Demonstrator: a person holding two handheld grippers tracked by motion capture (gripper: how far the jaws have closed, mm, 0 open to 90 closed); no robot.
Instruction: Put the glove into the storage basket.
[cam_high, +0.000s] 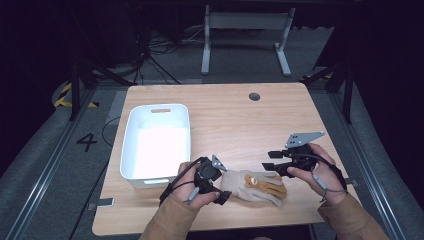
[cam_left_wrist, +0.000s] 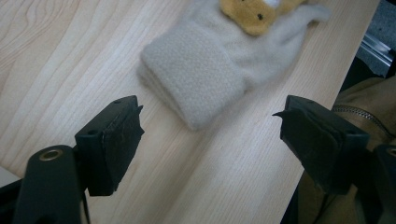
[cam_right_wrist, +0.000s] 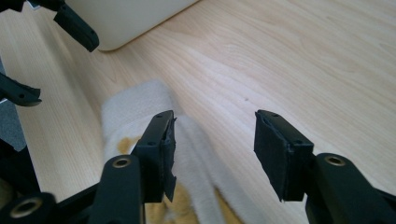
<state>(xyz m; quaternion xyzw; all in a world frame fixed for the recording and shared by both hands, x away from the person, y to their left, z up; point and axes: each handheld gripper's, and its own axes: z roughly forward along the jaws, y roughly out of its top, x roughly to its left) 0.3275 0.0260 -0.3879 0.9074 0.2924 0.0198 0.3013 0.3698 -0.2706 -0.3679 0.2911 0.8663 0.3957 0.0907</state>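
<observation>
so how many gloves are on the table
1 that I can tell: a cream fleece glove with an orange animal face lies near the table's front edge, between the left gripper and right gripper. A second may lie hidden beneath.

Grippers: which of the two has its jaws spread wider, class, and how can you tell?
The left gripper. Its jaws stand far apart, framing the mitten's cuff without touching it. The right gripper's jaws leave a narrower gap above the mitten's fingers.
</observation>
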